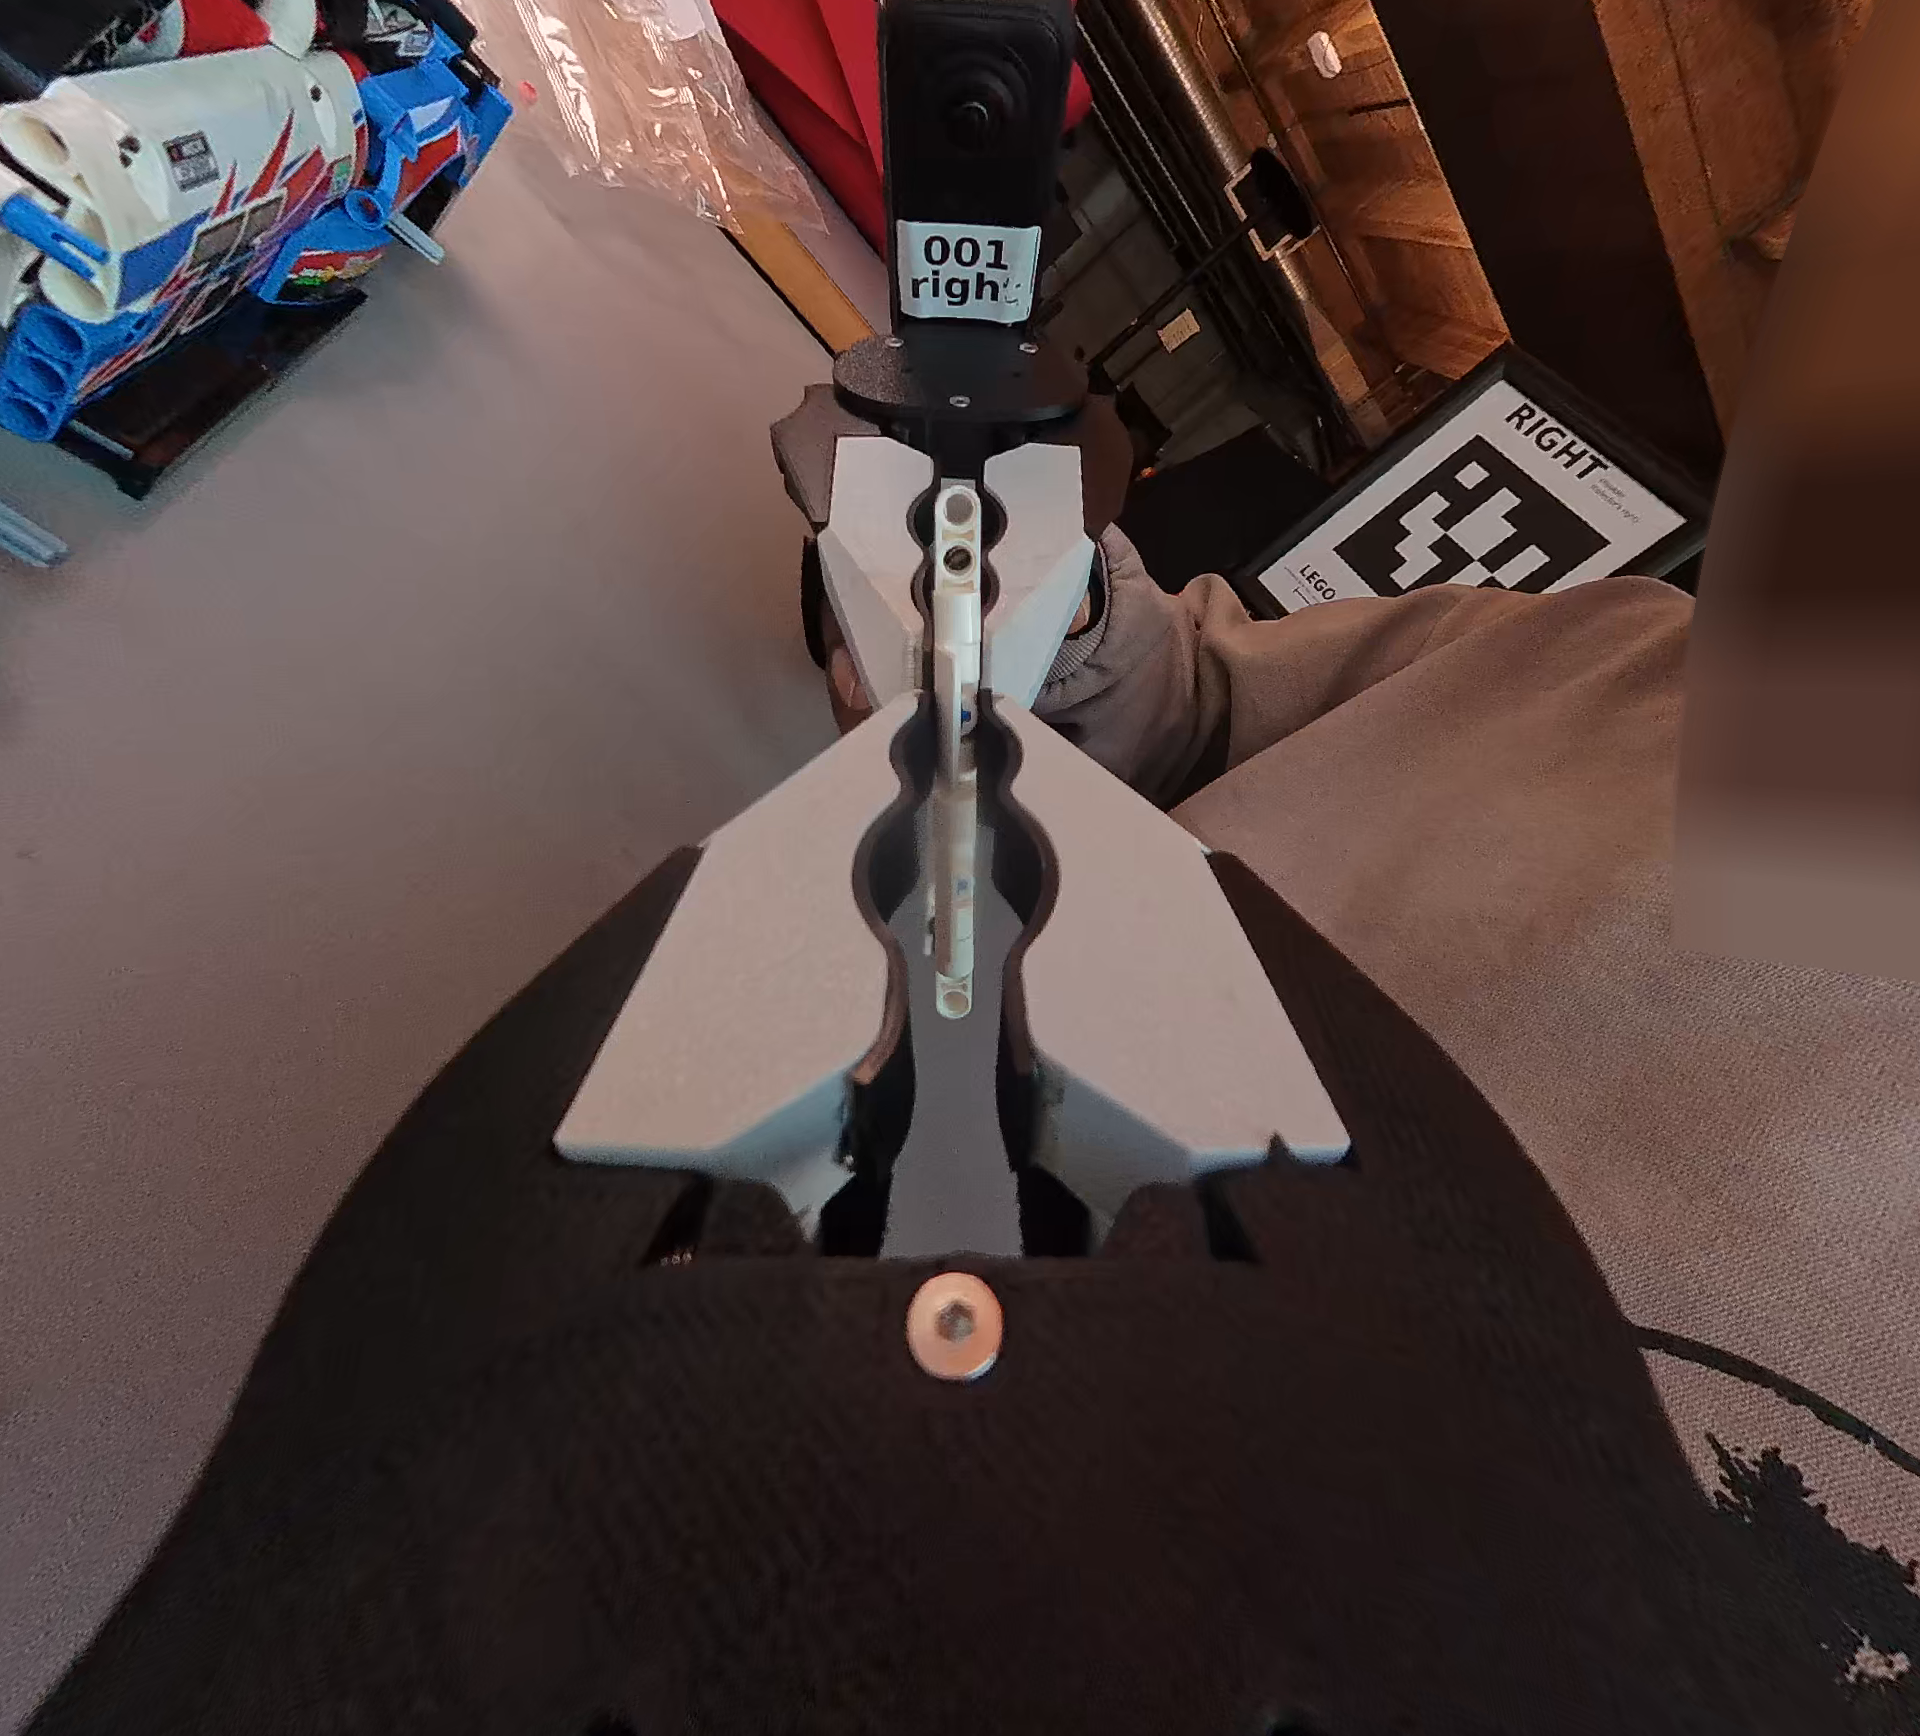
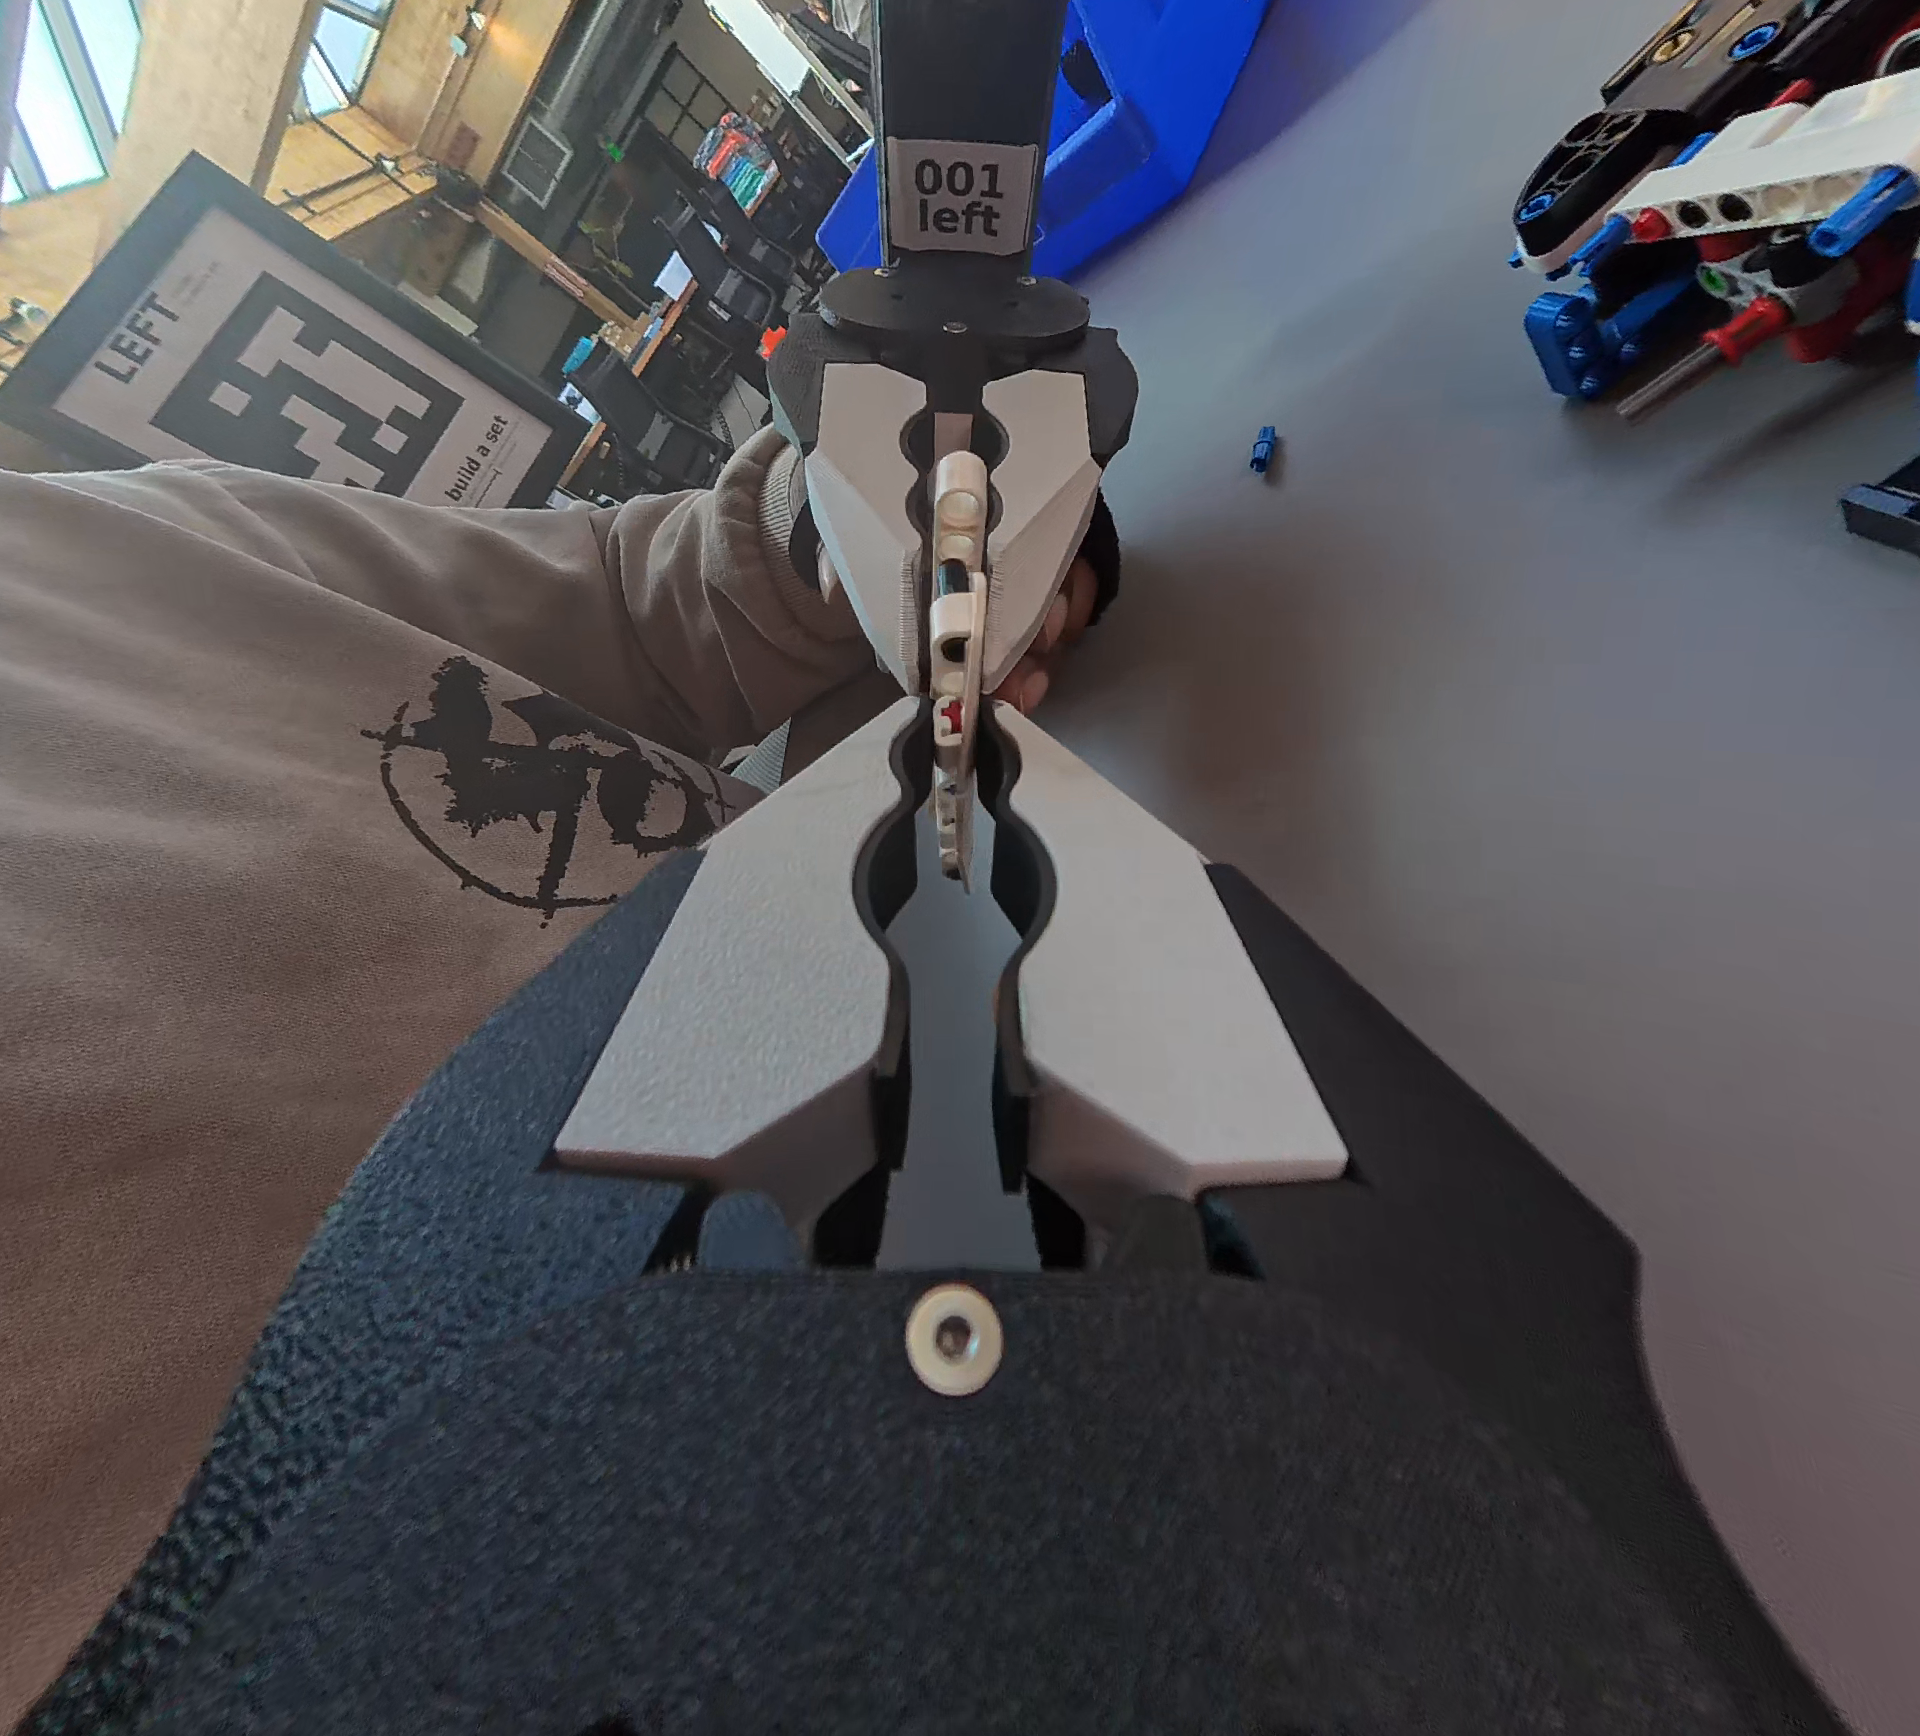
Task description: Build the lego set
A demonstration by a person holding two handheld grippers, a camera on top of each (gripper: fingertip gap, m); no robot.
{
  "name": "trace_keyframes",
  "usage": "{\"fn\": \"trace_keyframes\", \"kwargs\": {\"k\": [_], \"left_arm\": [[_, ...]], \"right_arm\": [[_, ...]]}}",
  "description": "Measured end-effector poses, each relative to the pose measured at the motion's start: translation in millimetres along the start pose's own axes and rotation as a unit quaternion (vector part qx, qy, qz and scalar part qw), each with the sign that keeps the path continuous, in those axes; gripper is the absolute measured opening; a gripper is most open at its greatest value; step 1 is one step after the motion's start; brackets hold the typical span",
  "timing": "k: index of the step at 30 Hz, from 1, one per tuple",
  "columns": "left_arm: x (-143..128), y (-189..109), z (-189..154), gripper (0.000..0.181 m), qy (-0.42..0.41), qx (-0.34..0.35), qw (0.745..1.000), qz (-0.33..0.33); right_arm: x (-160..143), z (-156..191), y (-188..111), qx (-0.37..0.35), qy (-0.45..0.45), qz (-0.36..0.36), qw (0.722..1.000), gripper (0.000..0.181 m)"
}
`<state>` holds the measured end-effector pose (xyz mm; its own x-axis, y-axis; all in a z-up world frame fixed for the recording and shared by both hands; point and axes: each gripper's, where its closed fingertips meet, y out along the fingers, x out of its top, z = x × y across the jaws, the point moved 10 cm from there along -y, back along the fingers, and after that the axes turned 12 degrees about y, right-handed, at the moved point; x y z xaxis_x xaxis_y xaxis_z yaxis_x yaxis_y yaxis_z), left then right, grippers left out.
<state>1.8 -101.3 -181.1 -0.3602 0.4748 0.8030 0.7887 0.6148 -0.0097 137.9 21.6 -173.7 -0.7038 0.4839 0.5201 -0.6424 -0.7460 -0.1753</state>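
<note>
My two grippers face each other tip to tip above the grey table (image 1: 416, 647). My left gripper (image 1: 956, 718) is shut on a long white lego beam (image 1: 948, 907) that runs back between its fingers. My right gripper (image 1: 961, 660) is shut on the far part of the same white assembly (image 1: 958, 543). In the right wrist view my right gripper (image 2: 951, 722) clamps a white piece with a small red part (image 2: 958, 803), and my left gripper (image 2: 956, 673) clamps a white beam with a black pin (image 2: 961, 502). Whether the two white parts are joined is hidden by the fingertips.
The partly built white, blue and red lego car (image 1: 208, 180) stands on the table and also shows in the right wrist view (image 2: 1714, 232). A loose blue pin (image 2: 1262, 447) lies on the table. A blue bin (image 2: 1174, 24), clear plastic bags (image 1: 623, 24) and framed marker boards (image 1: 1475, 523) stand around. Only a small space, under 4 cm, lies between the two pairs of fingers.
</note>
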Motion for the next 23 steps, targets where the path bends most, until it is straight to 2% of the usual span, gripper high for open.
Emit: {"fn": "trace_keyframes", "kwargs": {"k": [6, 10, 14, 19, 23], "left_arm": [[1, -1, 1, 0.005, -0.001, 0.004, 1.0, -0.004], [1, -3, 4, 0.005, 0.004, 0.029, 1.0, 0.001], [2, -4, 6, 0.005, 0.06, 0.091, 0.991, 0.077], [2, -1, 8, 0.006, 0.103, 0.139, 0.974, 0.146], [1, 4, 13, 0.006, 0.159, 0.184, 0.948, 0.205]], "right_arm": [[1, -1, -2, -0.008, 0.005, -0.007, 1.0, 0.004], [0, -5, -2, -0.054, 0.007, -0.008, 0.999, 0.004], [-1, -6, 0, -0.105, -0.012, 0.008, 0.994, 0.004], [0, -8, -1, -0.126, -0.021, 0.019, 0.992, 0.006], [2, -10, -2, -0.146, -0.029, 0.018, 0.989, 0.007]]}}
